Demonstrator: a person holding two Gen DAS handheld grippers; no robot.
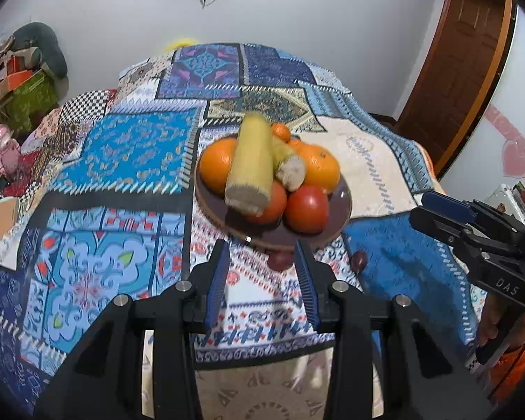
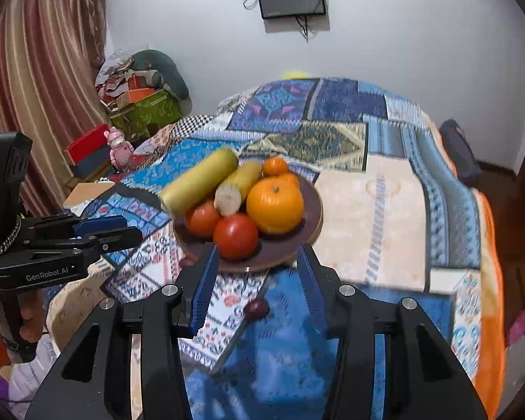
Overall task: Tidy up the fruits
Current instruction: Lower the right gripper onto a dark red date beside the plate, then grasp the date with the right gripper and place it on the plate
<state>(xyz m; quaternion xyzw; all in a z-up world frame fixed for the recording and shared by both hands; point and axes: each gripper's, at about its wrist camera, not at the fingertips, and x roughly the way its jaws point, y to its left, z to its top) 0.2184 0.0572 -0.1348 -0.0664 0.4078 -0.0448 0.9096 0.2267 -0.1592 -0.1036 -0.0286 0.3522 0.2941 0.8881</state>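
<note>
A dark round plate [image 1: 339, 206] [image 2: 311, 217] on the patchwork-covered table holds oranges [image 1: 320, 166] [image 2: 274, 204], red tomatoes [image 1: 306, 208] [image 2: 235, 235] and two yellow corn cobs [image 1: 250, 164] [image 2: 201, 183]. Two small dark red fruits lie on the cloth in front of the plate, one [image 1: 280, 260] between my left fingers' tips, the other [image 1: 358, 260] [image 2: 256, 309] further right. My left gripper [image 1: 262, 266] is open and empty just short of the plate. My right gripper [image 2: 257, 273] is open and empty above the second small fruit.
The patchwork cloth [image 1: 129, 147] covers the whole table. A pink toy [image 1: 5, 148] and boxes [image 2: 143, 106] stand at the left. A wooden door [image 1: 462, 63] is at the right, a curtain [image 2: 35, 70] at the left.
</note>
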